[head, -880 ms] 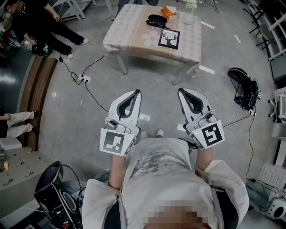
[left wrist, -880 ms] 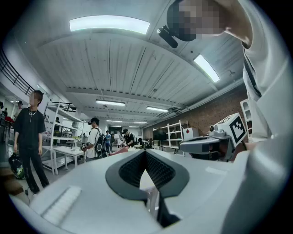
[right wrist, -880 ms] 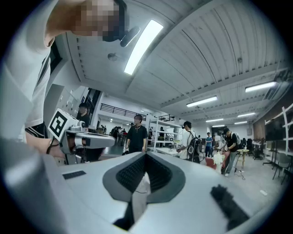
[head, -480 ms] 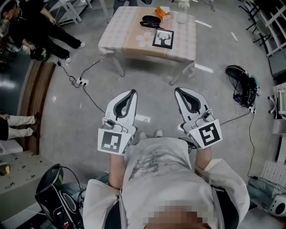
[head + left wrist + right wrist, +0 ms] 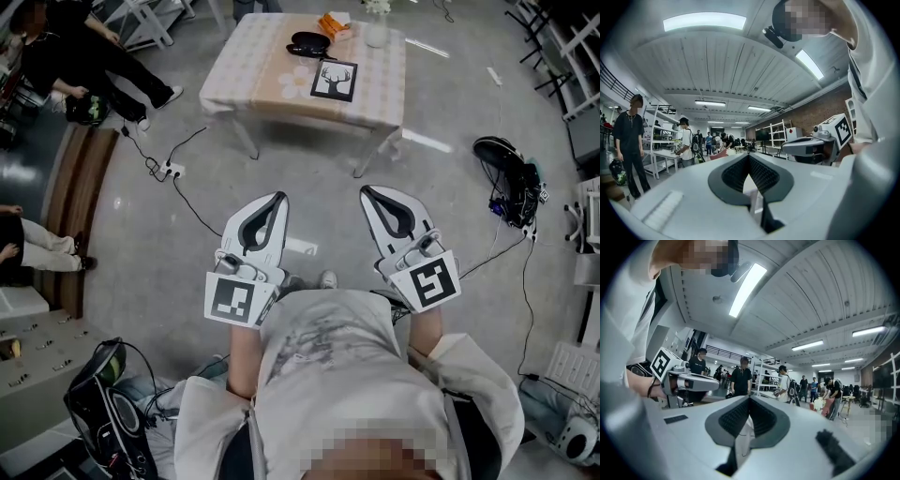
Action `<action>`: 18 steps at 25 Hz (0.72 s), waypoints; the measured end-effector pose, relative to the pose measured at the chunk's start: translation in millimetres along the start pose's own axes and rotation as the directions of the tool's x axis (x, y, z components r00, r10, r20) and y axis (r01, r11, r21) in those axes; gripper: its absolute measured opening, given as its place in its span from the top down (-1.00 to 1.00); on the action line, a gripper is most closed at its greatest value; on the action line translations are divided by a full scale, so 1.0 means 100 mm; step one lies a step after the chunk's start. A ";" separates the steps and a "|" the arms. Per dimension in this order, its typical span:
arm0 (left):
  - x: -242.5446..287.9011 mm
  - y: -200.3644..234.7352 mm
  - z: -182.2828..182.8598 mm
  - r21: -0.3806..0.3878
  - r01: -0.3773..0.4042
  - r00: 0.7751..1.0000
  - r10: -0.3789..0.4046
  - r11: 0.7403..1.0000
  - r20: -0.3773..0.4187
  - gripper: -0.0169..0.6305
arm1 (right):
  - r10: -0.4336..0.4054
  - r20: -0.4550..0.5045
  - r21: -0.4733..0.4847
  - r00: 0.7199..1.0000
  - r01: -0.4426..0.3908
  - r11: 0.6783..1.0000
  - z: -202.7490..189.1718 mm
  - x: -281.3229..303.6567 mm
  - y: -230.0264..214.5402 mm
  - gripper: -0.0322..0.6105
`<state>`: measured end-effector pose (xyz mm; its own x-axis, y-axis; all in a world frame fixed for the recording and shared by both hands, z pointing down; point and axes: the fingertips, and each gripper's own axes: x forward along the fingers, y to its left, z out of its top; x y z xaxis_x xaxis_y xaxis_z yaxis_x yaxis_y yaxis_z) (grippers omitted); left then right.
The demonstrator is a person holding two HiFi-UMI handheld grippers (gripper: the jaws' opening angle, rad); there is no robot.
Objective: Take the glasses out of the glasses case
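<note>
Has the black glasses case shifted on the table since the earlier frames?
No. The black oval glasses case keeps its place just beyond the far left corner of the black-and-white deer card.

Table (image 5: 246,82) with glasses case (image 5: 309,42), deer card (image 5: 335,80)

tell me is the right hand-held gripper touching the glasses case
Apart. The head view shows the right hand-held gripper over the floor, with the glasses case lying on the table far ahead of it.
</note>
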<state>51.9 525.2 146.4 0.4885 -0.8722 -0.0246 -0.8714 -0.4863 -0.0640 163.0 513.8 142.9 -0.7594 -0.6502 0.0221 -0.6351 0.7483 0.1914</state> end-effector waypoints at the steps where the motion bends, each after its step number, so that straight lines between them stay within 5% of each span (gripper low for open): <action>1: 0.02 -0.03 0.00 0.001 0.004 1.000 -0.004 1.000 -0.002 0.92 | 0.002 -0.001 0.000 1.000 -0.002 1.000 0.00 -0.01 -0.02 0.85; 18: 0.48 0.30 -0.16 -0.001 0.018 1.000 -0.018 1.000 -0.019 0.92 | 0.006 -0.040 0.004 0.999 -0.005 1.000 -0.17 0.45 -0.32 0.85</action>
<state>48.6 467.8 159.1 0.5033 -0.8641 -0.0041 -0.8625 -0.5021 -0.0633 151.6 458.5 154.2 -0.7567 -0.6508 0.0619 -0.6316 0.7523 0.1876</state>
